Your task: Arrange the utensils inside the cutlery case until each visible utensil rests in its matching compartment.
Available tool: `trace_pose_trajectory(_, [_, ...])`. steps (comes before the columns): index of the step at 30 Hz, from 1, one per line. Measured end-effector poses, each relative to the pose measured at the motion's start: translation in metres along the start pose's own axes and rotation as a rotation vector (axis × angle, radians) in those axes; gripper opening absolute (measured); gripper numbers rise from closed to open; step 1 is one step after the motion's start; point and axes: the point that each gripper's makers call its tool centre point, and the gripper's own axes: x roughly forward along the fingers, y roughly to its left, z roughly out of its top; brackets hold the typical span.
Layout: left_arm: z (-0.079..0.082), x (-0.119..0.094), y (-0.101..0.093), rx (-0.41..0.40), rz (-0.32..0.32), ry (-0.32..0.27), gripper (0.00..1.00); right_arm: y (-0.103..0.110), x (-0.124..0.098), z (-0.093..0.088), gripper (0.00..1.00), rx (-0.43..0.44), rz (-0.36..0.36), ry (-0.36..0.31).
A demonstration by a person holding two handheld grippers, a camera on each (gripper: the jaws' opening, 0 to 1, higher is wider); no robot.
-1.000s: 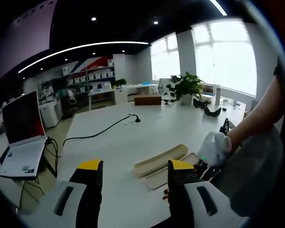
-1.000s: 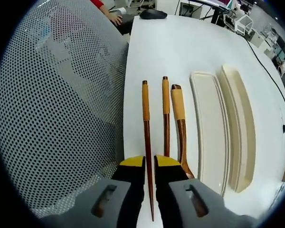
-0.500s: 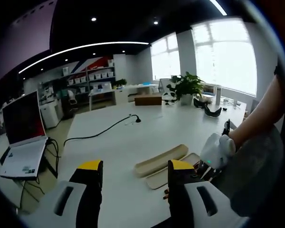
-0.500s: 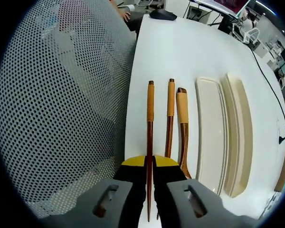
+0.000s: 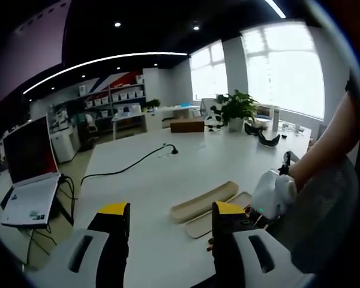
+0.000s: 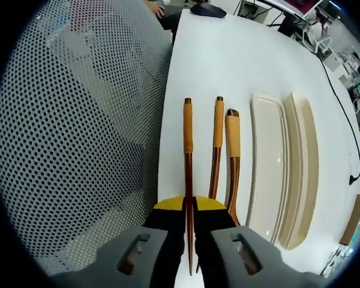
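Observation:
In the right gripper view my right gripper is shut on a wooden chopstick with an orange-wrapped handle, which runs straight out from the jaws. A second chopstick and a wooden spoon lie parallel to its right on the white table. Right of the spoon sit the cream cutlery case tray and its lid. In the left gripper view my left gripper is held open above the table, with the case lid beyond it and a gloved hand to the right.
A grey mesh chair back stands close along the table's left edge in the right gripper view. The left gripper view has a black cable across the table, a laptop at far left and a potted plant at the back.
My right gripper's jaws have closed fully on the leftmost chopstick, and that view has shifted slightly. The gloved hand moved a little in the left gripper view; my left gripper stayed still.

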Motion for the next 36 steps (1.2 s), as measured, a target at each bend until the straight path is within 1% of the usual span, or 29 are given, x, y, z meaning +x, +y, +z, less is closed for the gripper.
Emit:
trace_pose_trajectory(6, [-0.0004, 0.0004, 0.0002, 0.009, 0.001, 0.003, 0.56, 0.0002, -0.0006, -0.0016, 0.02, -0.013, 0.004, -0.017])
trace_pose_trajectory(11, [0.0, 0.0005, -0.0002, 0.01, -0.001, 0.003, 0.56, -0.0019, -0.0005, -0.0004, 0.01, 0.022, 0.014, -0.002])
trace_pose_trajectory(13, [0.0003, 0.0005, -0.0002, 0.008, -0.002, 0.001, 0.56, -0.0021, -0.0006, -0.0006, 0.01, 0.065, 0.024, 0.008])
trace_pose_trajectory(17, [0.0006, -0.0001, 0.001, 0.007, 0.003, -0.002, 0.56, -0.0007, -0.0015, -0.0018, 0.0, 0.037, 0.027, -0.006])
trace_pose_trajectory(22, [0.0004, 0.0, 0.001, 0.008, 0.002, -0.001, 0.56, -0.0011, -0.0009, -0.0011, 0.0, 0.044, 0.036, -0.008])
trace_pose_trajectory(26, [0.0002, 0.0, 0.0008, 0.01, 0.001, 0.0, 0.56, -0.0001, -0.0011, -0.0009, 0.0, 0.026, 0.032, -0.011])
trace_pose_trajectory(33, [0.0006, -0.0003, 0.0015, 0.005, 0.003, -0.004, 0.56, -0.0005, -0.0019, -0.0006, 0.0, 0.063, 0.041, -0.034])
trace_pose_trajectory(36, [0.0009, -0.0002, 0.0021, 0.001, 0.003, -0.006, 0.56, 0.0011, -0.0015, -0.0006, 0.0, 0.06, 0.048, -0.033])
